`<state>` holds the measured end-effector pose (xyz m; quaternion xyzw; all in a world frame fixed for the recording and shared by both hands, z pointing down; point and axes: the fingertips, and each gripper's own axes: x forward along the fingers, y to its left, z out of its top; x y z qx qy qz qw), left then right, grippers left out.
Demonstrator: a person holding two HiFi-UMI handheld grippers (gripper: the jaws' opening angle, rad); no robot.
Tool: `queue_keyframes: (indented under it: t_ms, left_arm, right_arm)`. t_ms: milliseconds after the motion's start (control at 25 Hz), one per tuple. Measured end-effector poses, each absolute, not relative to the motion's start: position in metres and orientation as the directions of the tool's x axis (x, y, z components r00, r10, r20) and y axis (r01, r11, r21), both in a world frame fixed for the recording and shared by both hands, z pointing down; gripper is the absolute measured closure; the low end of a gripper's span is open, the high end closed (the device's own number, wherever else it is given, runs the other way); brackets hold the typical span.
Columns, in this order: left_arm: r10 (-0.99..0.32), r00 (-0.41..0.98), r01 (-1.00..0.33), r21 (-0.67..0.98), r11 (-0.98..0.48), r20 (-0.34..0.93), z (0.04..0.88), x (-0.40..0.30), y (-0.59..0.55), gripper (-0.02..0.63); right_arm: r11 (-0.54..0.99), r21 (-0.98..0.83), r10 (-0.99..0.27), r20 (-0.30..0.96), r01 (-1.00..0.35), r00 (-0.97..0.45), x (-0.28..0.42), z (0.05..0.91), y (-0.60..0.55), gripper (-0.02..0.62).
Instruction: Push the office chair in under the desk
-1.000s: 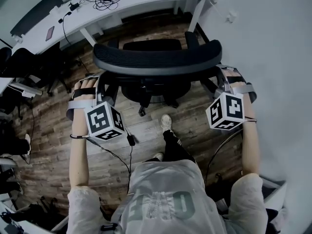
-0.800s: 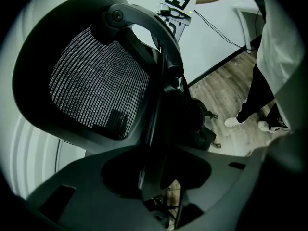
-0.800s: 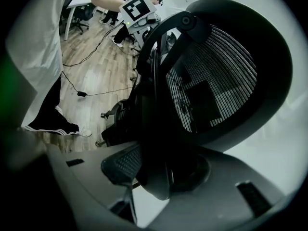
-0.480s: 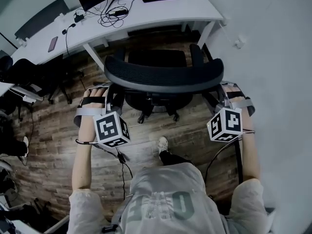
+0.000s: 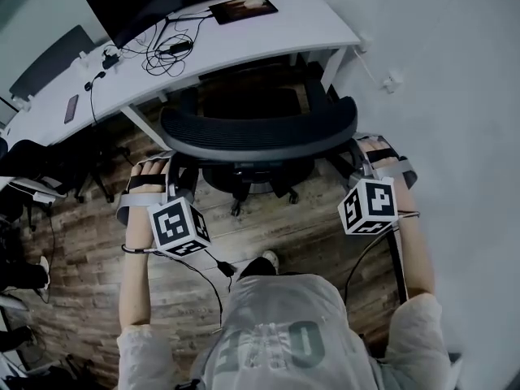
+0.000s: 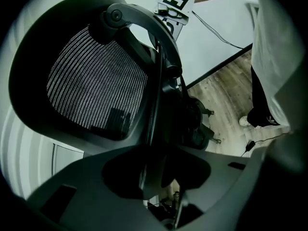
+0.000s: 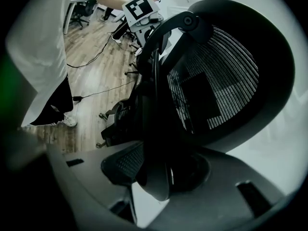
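Flooring (image 5: pixel 81 283) of dark wooden planks is being shown across the head view, and a pale wall (image 5: pixel 455 136) is being seen along its right side. Above it in that view, a long white tabletop (image 5: pixel 268 31) is being stretched from left to right. The office chair (image 5: pixel 260 132) is being kept right at the tabletop's near edge: its seat and armrests are being partly covered by the tabletop, while the curved mesh backrest is being left out on the person's side. A dark monitor (image 5: pixel 154 2) is being carried at the tabletop's far edge.

The left hand-held gripper (image 5: pixel 180 173) is being held at the backrest's left end, and in the left gripper view its jaws (image 6: pixel 159 177) are being closed on the backrest's rim (image 6: pixel 159 95). The right hand-held gripper (image 5: pixel 357 157) is being held at the right end, and in the right gripper view (image 7: pixel 154 177) the rim (image 7: pixel 156 105) is likewise being pinched between its jaws.

Tangled cables (image 5: pixel 162 51) are being left beside the monitor, with a flat rectangular item (image 5: pixel 242 8) near them and a phone (image 5: pixel 71 108) well apart to the left. A wall socket (image 5: pixel 392 80) is being seen on the wall, just right of the tabletop.
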<state>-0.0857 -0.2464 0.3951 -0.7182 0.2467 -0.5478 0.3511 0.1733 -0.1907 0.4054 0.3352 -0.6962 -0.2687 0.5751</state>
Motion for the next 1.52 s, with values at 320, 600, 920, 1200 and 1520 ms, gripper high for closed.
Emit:
queue_keyframes:
  t_ms: [320, 600, 920, 1200, 1520]
  left_arm:
    - [-0.742, 0.260, 0.029, -0.773, -0.633, 0.618, 0.397, -0.071, -0.299, 0.446]
    - [-0.745, 0.249, 0.042, -0.775, -0.630, 0.619, 0.398, -0.060, -0.337, 0.449]
    - [-0.735, 0.215, 0.051, -0.759, -0.649, 0.643, 0.395, -0.044, -0.381, 0.454]
    - [-0.725, 0.172, 0.059, -0.742, -0.668, 0.667, 0.397, -0.029, -0.420, 0.462]
    - [-0.729, 0.132, 0.055, -0.739, -0.671, 0.672, 0.397, -0.017, -0.469, 0.464]
  right_arm:
    - [0.626, 0.765, -0.780, 0.616, -0.153, -0.111, 0.188, 0.408, -0.246, 0.434]
    - [0.626, 0.770, -0.780, 0.614, -0.127, -0.124, 0.199, 0.408, -0.289, 0.434]
    - [0.638, 0.762, -0.768, 0.621, -0.105, -0.160, 0.217, 0.405, -0.344, 0.434]
    - [0.643, 0.761, -0.761, 0.622, -0.088, -0.182, 0.232, 0.405, -0.392, 0.434]
    - [0.648, 0.758, -0.755, 0.626, -0.073, -0.193, 0.245, 0.404, -0.450, 0.434]
